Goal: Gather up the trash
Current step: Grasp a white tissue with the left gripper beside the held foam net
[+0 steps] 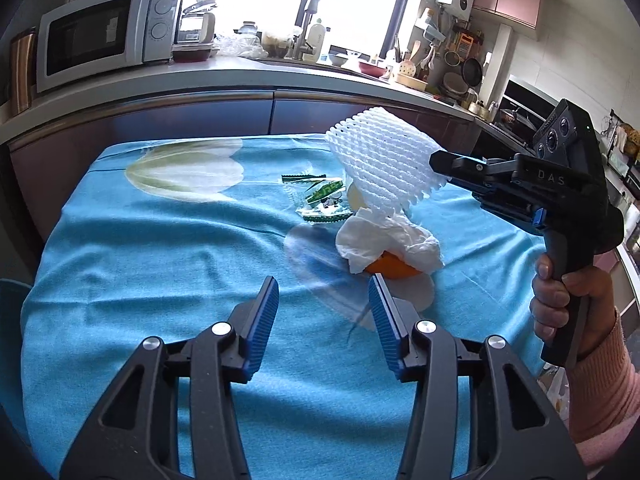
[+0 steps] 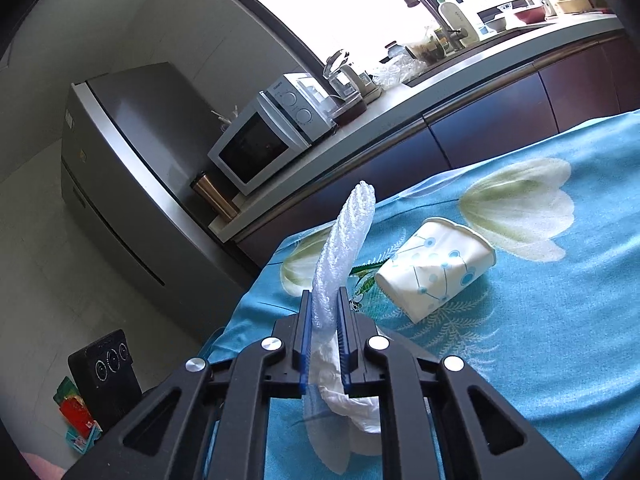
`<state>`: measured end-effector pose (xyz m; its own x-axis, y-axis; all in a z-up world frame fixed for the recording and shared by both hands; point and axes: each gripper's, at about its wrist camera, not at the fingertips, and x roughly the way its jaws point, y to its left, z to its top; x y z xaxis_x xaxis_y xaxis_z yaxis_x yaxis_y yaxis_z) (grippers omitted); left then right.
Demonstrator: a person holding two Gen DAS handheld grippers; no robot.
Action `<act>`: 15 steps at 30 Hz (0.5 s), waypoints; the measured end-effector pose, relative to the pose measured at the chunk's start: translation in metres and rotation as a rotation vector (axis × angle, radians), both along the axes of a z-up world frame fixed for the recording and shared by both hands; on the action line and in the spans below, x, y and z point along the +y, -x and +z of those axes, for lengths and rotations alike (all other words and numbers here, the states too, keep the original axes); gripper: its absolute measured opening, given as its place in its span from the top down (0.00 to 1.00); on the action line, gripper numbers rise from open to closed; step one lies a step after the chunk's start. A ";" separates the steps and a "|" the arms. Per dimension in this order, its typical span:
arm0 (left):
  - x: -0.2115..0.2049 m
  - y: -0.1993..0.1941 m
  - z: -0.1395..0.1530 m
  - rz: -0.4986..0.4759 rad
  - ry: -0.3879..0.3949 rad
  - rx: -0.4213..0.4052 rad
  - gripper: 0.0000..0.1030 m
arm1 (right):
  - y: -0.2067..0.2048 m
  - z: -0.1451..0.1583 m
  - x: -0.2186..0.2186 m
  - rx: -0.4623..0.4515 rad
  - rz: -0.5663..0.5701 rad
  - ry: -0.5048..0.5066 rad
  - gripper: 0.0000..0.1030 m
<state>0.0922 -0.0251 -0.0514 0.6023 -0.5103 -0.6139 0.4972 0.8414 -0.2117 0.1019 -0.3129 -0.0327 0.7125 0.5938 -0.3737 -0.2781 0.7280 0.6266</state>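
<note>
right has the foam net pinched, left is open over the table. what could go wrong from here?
1. The right gripper pinches the foam net by one edge; soft mesh may slip out.
2. The net hangs just above the tissue and orange peel; it may drag them.
3. The left gripper is open and empty beside that pile; the crushed paper cup could roll if bumped.

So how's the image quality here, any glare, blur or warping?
Left wrist view: the window is blown out white and the counter edge bows from fisheye distortion. Right wrist view: the window glares too, and the foam net looks slightly smeared.
</note>
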 end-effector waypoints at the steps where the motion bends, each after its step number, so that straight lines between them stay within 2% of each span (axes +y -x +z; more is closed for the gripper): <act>1: -0.004 -0.001 0.001 -0.010 0.000 0.000 0.52 | 0.002 0.002 -0.003 -0.007 -0.004 -0.002 0.90; 15: -0.055 -0.037 -0.006 -0.075 -0.025 0.051 0.42 | 0.017 -0.003 -0.030 -0.019 -0.045 -0.018 0.90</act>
